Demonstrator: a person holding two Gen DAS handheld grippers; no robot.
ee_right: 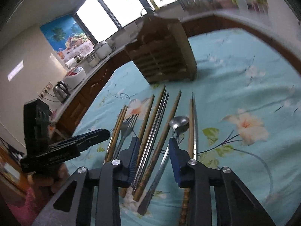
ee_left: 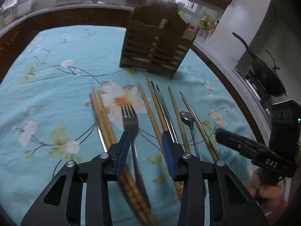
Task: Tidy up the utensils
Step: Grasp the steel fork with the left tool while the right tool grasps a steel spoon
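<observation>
Ahead of both sets of jaws, on the floral tablecloth [ee_left: 56,86], the utensils lie in one row: one fork [ee_left: 129,120], one spoon [ee_right: 178,122], several wooden chopsticks [ee_left: 103,120] and a few metal chopsticks [ee_left: 165,109]. Overlap and blur prevent an exact chopstick count. One slatted wooden utensil holder [ee_left: 158,49] stands upright beyond the far tips of the row; at least one wooden piece shows inside it.

Left gripper [ee_left: 145,143]: jaws are spread wide and grasp nothing. The fork handle runs between the fingers, close to the left pad. A bundle of wooden chopsticks lies just outside the left finger; a wooden and metal group lies at the right finger. Contact with the cloth cannot be determined.

Right gripper [ee_right: 153,148]: jaws are spread wide and grasp nothing. The spoon handle, one wooden chopstick and the metal chopsticks pass between the fingers. The spoon bowl lies just ahead of the right fingertip.
</observation>
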